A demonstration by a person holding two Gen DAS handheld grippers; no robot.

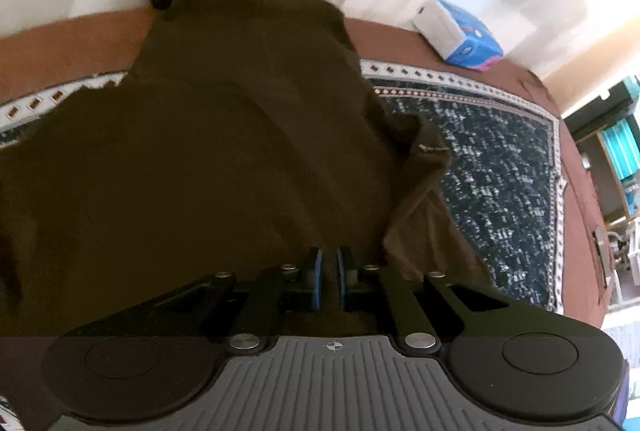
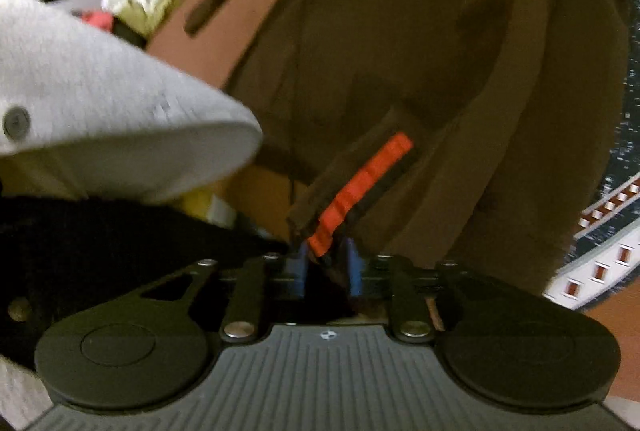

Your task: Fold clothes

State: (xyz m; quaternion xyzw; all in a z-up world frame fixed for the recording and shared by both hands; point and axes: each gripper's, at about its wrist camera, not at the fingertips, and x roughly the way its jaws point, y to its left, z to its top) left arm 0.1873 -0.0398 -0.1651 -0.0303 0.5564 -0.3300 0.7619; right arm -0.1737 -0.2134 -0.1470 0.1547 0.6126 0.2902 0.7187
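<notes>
The brown garment (image 1: 224,159) lies spread over a patterned rug (image 1: 500,167) on a reddish-brown surface (image 1: 72,47), its far edge reaching past the rug's white border onto that surface. One corner of the garment is bunched and turned up at its right side, over the rug's speckled dark field. The left claw (image 1: 329,273) sits low over the near edge of the garment, its blue pads (image 1: 318,271) a narrow gap apart with the cloth just beyond them; whether they press any fabric I cannot tell. In the right wrist view the garment (image 2: 420,51) fills the upper middle, and a dark strap with an orange strip (image 2: 360,191) runs from it down toward the right claw (image 2: 326,259). That claw's blue pads stand apart, the strip's lower end lying between them, not clearly pressed. Left of the garment in this view a pale grey sleeve (image 2: 100,111) with a button crosses the frame, blurred. Beyond the garment in the left view, a blue and white tissue pack (image 1: 460,31) rests on the reddish-brown surface near a white wall.
</notes>
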